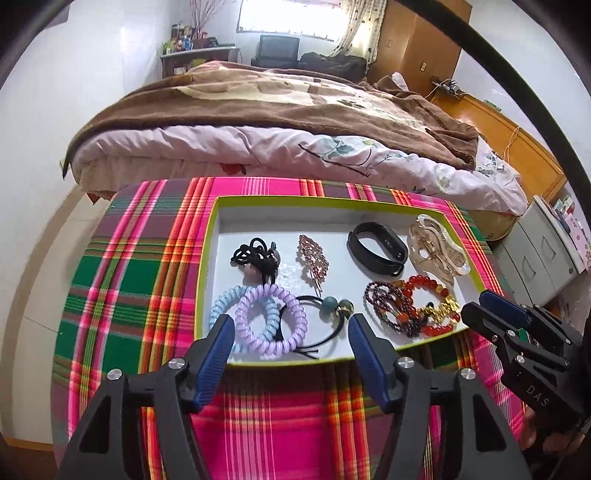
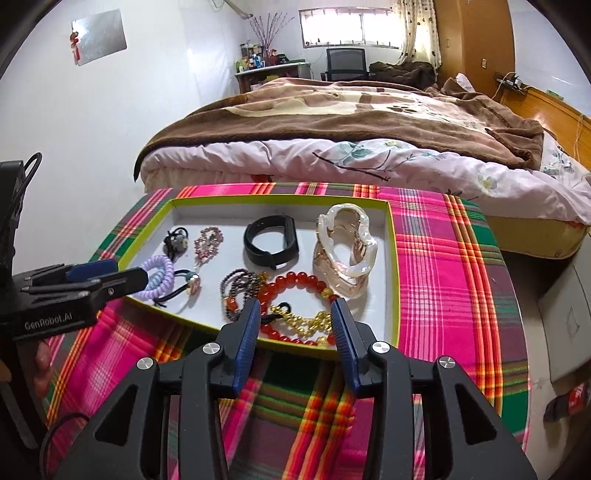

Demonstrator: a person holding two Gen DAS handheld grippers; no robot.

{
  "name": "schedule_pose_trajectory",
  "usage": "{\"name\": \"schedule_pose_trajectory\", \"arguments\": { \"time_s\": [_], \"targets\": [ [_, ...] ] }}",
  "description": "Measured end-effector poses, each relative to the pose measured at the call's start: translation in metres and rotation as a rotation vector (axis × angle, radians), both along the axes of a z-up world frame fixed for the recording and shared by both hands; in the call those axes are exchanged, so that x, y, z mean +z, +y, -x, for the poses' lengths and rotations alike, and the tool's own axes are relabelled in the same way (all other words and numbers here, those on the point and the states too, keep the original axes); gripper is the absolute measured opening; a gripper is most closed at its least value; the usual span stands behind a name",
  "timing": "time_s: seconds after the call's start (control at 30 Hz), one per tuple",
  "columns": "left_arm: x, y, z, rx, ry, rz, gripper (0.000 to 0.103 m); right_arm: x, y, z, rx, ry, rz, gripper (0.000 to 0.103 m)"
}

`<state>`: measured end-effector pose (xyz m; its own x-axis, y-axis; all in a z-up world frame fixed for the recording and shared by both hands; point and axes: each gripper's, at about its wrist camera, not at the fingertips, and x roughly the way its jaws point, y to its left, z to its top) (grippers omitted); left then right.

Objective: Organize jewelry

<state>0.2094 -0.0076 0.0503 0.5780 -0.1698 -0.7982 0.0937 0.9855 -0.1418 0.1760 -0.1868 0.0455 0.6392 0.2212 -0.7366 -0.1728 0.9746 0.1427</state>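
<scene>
At six o'clock of the tray (image 1: 214, 236) on my worktop, left gripper (image 1: 291, 332) and right gripper (image 2: 295, 315) hang half-spread, empty; I'd lower gently onto the bracelets (image 2: 295, 284), avoiding tangles.

Bright bedroom with white walls (image 2: 110, 122)

A brown fleece blanket (image 1: 258, 99) covers the bed; a sunlit window (image 2: 347, 27) stands behind.
</scene>
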Motion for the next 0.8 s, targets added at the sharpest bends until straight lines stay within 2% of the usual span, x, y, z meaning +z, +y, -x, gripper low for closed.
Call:
{"name": "schedule_pose_trajectory", "arguments": {
  "time_s": [0.1, 0.5, 0.8],
  "targets": [
    [0.005, -0.002, 0.014, 0.007, -0.022, -0.017, 0.065, 0.003, 0.005, 0.010, -0.004, -0.010, 0.016, 0.049],
    [0.015, 0.003, 0.079, 0.068, -0.105, -0.096, 0.066, 0.013, 0.014, 0.060, -0.073, -0.052, 0.017, 0.049],
    [0.018, -0.005, 0.117, 0.065, -0.145, -0.147, 0.066, 0.022, 0.020, 0.094, -0.107, -0.090, 0.027, 0.049]
  ]
}}
